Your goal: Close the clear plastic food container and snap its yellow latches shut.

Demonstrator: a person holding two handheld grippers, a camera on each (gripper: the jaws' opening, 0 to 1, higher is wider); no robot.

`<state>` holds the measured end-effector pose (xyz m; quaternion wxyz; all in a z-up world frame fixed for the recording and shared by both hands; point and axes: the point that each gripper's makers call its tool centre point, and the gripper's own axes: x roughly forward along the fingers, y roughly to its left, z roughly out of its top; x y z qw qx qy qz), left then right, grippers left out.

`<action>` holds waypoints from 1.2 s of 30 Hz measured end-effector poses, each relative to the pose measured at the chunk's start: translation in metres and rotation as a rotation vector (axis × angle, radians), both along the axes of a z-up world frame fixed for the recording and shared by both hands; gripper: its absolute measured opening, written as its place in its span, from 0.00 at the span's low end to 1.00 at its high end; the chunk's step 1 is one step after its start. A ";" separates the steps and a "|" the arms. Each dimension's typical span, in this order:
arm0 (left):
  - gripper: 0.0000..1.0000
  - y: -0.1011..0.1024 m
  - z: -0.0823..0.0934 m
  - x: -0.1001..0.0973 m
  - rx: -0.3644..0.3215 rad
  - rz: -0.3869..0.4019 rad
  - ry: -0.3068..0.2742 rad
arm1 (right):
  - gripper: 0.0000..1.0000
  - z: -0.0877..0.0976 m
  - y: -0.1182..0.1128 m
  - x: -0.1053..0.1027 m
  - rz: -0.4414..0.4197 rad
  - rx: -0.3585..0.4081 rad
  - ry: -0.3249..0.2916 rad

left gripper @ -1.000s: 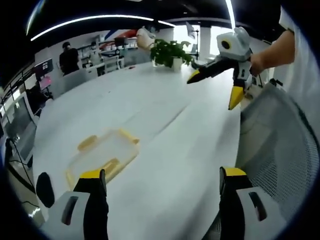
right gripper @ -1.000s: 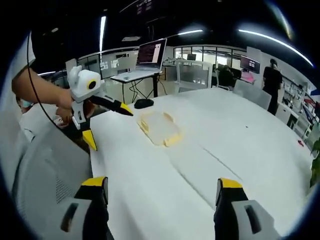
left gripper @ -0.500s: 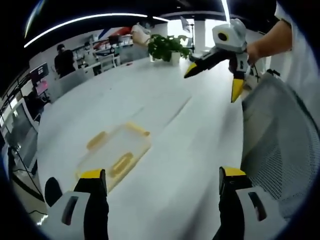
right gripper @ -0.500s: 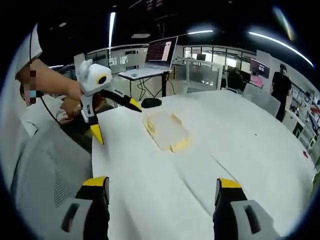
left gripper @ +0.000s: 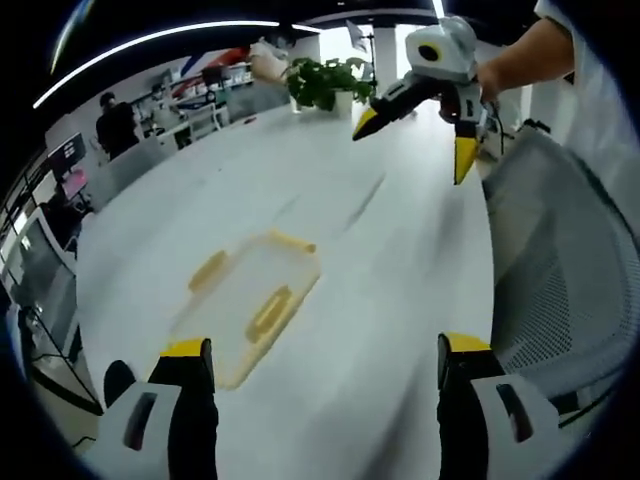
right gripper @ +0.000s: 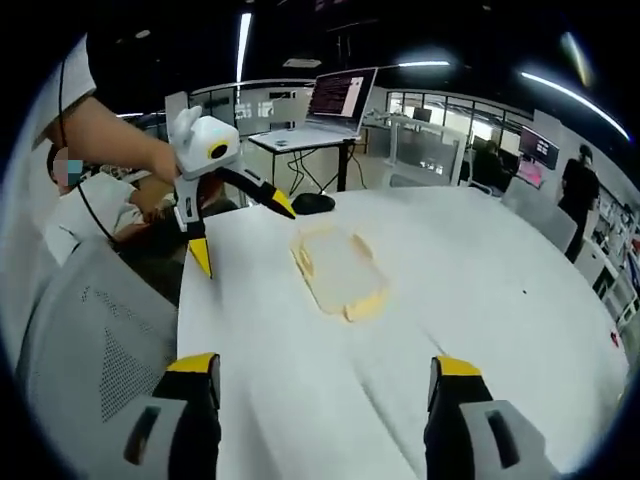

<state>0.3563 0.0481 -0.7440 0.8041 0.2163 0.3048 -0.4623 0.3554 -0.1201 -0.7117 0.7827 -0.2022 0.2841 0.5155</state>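
2 grippers hover above the white table (left gripper: 400,300) with nothing grasped: the left gripper (left gripper: 318,372) and right gripper (right gripper: 316,384) both spread wide. Between them the clear container (left gripper: 250,300), yellow latches (left gripper: 270,314) at its sides, lies flat on the table.

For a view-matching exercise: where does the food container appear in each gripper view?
Left gripper view: container lies left of centre, above the left jaw.
Right gripper view: container sits at centre, near the table's far edge.
Shared landmark: the white table beneath it.
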 end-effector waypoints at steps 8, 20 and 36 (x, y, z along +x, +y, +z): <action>0.90 0.018 -0.003 0.011 0.032 -0.025 0.009 | 0.85 -0.005 0.013 0.007 0.028 -0.014 0.009; 0.89 0.038 -0.013 0.022 0.115 -0.109 0.009 | 0.84 -0.008 0.024 0.017 0.077 -0.049 -0.004; 0.86 0.065 -0.022 0.040 0.236 -0.219 -0.001 | 0.83 -0.017 0.045 0.031 0.209 -0.135 -0.014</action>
